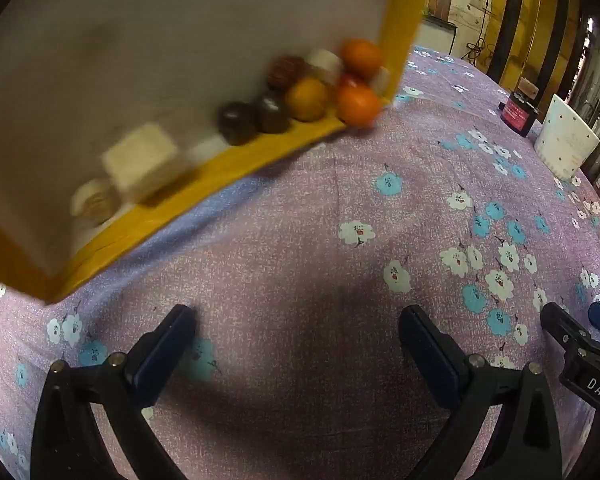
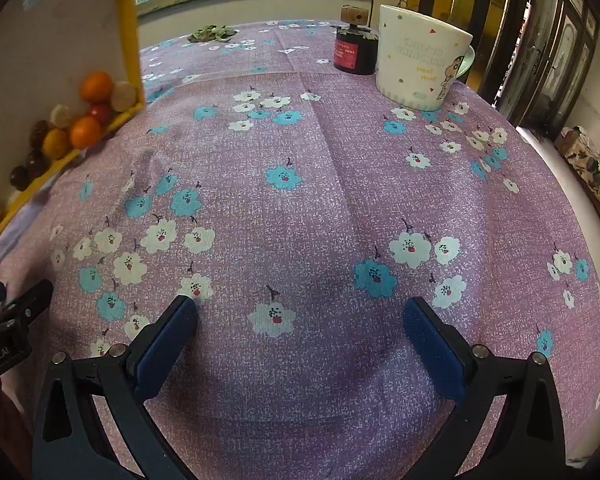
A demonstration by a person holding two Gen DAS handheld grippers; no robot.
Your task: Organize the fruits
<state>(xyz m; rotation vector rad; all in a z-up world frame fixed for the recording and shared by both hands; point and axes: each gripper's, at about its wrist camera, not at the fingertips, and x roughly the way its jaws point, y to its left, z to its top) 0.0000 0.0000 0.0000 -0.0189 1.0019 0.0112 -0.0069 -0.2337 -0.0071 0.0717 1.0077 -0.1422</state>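
Note:
A yellow-rimmed tray (image 1: 228, 168) is tilted steeply above the purple flowered cloth, upper left in the left wrist view. Fruits have slid to its lower rim: oranges (image 1: 358, 105), a yellower fruit (image 1: 306, 99), dark round fruits (image 1: 236, 122), a brown scaly one (image 1: 286, 71) and pale pieces (image 1: 142, 162). The tray (image 2: 134, 40) and oranges (image 2: 85, 132) also show at the left edge of the right wrist view. My left gripper (image 1: 296, 328) is open and empty over the cloth below the tray. My right gripper (image 2: 300, 320) is open and empty over bare cloth.
A white cartoon mug (image 2: 418, 54) and a small black jar with a red label (image 2: 354, 52) stand at the table's far right; both show in the left wrist view, the mug (image 1: 564, 138) there. Green scraps (image 2: 214, 33) lie far back. The table edge curves at right.

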